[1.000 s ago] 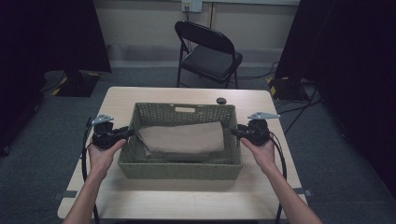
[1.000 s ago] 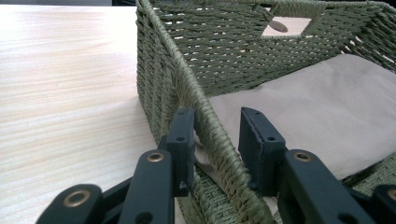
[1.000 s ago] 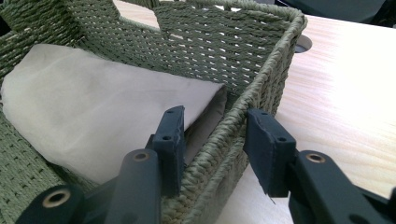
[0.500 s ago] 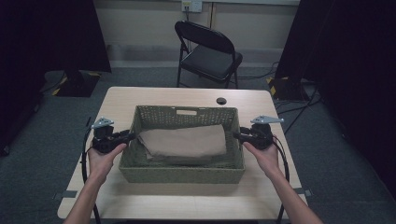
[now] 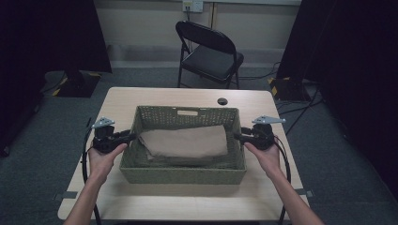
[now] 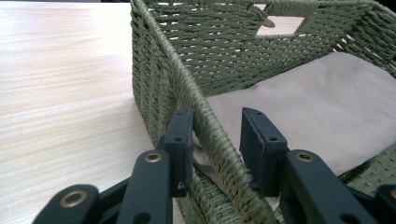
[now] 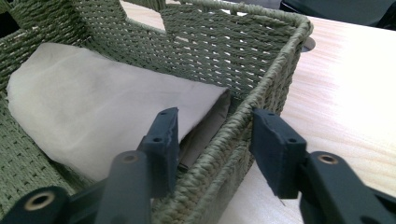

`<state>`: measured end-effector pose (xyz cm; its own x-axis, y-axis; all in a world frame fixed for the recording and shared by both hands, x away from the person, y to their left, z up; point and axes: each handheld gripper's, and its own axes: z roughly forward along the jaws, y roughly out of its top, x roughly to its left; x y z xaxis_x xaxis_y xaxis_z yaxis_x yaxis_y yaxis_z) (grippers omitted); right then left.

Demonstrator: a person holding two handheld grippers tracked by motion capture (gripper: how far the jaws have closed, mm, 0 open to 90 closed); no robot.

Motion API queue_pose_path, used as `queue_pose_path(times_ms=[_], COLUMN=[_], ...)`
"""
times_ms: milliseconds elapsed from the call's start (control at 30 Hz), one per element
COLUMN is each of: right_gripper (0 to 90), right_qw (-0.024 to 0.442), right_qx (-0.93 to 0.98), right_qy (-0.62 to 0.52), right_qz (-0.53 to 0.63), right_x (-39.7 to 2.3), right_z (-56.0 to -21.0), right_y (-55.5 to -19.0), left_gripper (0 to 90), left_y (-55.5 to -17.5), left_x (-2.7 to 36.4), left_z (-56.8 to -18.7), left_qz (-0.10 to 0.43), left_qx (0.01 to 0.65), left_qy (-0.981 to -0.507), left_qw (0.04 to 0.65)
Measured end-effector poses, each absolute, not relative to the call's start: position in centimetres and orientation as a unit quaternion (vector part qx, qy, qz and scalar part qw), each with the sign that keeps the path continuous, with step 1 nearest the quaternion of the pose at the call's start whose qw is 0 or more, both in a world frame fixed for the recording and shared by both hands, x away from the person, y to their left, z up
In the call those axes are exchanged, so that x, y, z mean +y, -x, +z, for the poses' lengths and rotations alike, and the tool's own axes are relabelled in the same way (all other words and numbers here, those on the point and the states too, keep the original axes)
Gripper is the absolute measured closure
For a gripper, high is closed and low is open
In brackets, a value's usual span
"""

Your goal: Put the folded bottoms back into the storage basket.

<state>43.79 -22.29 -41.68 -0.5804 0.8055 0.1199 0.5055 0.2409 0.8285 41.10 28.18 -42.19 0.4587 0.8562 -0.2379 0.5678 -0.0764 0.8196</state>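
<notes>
A green woven basket [image 5: 183, 176] stands in the middle of the table with a folded beige cloth [image 5: 185, 143] lying inside. My left gripper [image 5: 133, 136] straddles the basket's left rim [image 6: 210, 140], one jaw outside and one inside above the cloth [image 6: 317, 102]. There is a gap at the inner pad, so it is open. My right gripper [image 5: 237, 137] straddles the right rim [image 7: 233, 126] the same way, open. Its jaws have just been opening with the rim between them, and neither pad presses on it. The cloth [image 7: 93, 102] lies beside its inner jaw.
The wooden table [image 5: 187, 204] has bare strips to the left, right and front of the basket. A small black round cap [image 5: 222, 101] sits near its far edge. A black folding chair [image 5: 211, 51] stands behind the table, with dark curtains on both sides.
The basket's near wall sits slightly lower in the picture than a second ago. Both hands have stayed about where they were at the basket's sides.
</notes>
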Motion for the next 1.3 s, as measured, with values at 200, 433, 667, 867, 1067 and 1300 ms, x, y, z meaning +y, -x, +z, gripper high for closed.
queue_pose_path(times_ms=[200, 433, 667, 867, 1067, 1300], right_gripper=[44.4, 35.3, 30.3, 29.0, 27.5, 25.1], right_qw=[0.178, 0.206, 0.225, 0.223, 0.208, 0.192], right_qx=[0.759, 0.747, 0.734, 0.732, 0.739, 0.756], right_qy=[-0.424, -0.43, -0.45, -0.469, -0.489, -0.503], right_qz=[0.46, 0.464, 0.456, 0.441, 0.415, 0.373], right_x=[-22.7, -25.2, -28.2, -29.8, -30.6, -30.6], right_z=[-40.8, -39.6, -39.9, -41.7, -44.6, -47.1], right_y=[-43.4, -41.8, -39.7, -38.8, -39.3, -39.9], left_gripper=[53.3, 43.3, 43.8, 39.5, 37.8, 35.6], left_y=[-40.5, -38.4, -36.1, -35.5, -35.4, -36.0], left_x=[28.5, 30.0, 31.7, 32.4, 32.7, 33.4], left_z=[-41.2, -40.7, -40.5, -42.3, -44.6, -47.4], left_qz=[0.165, 0.182, 0.208, 0.202, 0.196, 0.177], left_qx=[0.498, 0.504, 0.504, 0.518, 0.531, 0.552], left_qy=[-0.713, -0.709, -0.708, -0.718, -0.73, -0.745], left_qw=[0.464, 0.459, 0.45, 0.419, 0.383, 0.331])
